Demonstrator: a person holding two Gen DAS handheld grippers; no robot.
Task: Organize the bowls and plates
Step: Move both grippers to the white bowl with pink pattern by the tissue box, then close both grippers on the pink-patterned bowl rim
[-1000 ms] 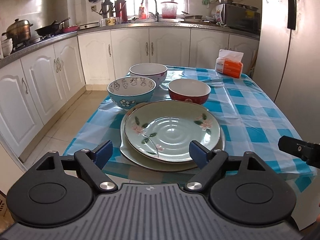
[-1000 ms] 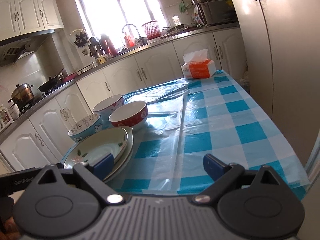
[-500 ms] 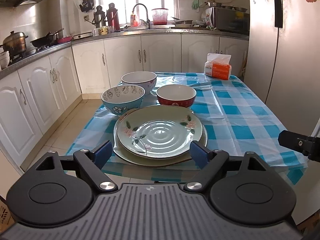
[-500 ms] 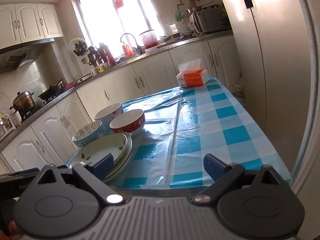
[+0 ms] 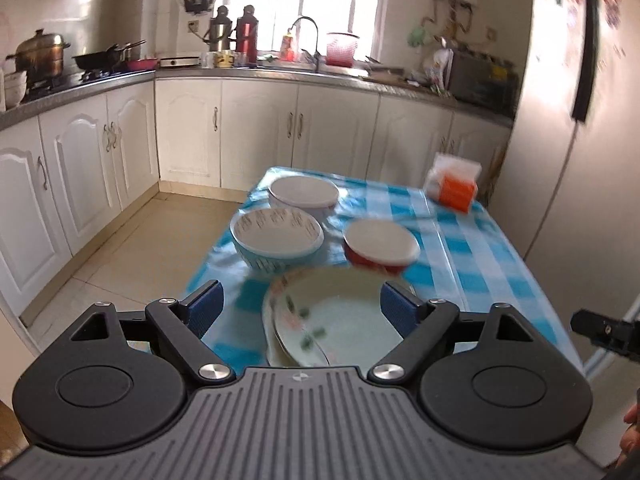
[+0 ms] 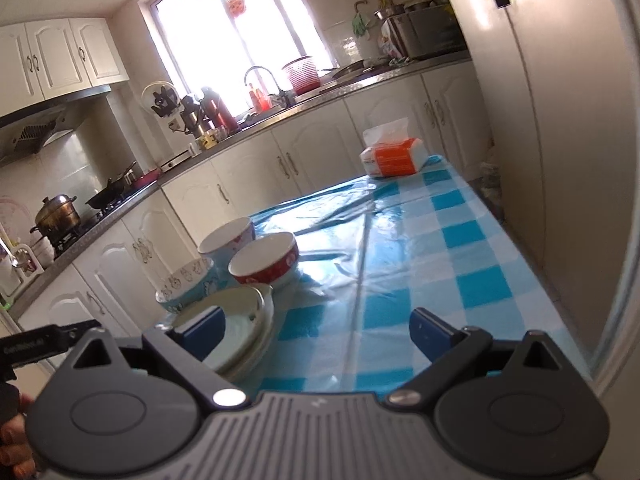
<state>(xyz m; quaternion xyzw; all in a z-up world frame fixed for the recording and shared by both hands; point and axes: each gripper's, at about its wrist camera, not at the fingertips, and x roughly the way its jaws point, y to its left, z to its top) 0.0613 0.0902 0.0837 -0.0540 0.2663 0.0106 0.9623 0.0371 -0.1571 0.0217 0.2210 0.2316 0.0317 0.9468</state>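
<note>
Both the left tongs (image 5: 302, 304) and right tongs (image 6: 318, 332) hang spread apart and empty above the checked counter (image 6: 452, 264), where two stacked plates (image 5: 340, 320) sit nearest, with three bowls (image 5: 276, 236) clustered toward twelve o'clock.

A glossy, wrinkled plastic sheet (image 6: 360, 216) covers the checked cloth on the tabletop (image 6: 460, 280). The stacked plates (image 5: 340, 320) and the red bowl (image 6: 266, 264) look like smooth glazed ceramic. The tongs (image 5: 302, 308) are matt black plastic with ribbed blue pads (image 5: 206, 308).
</note>
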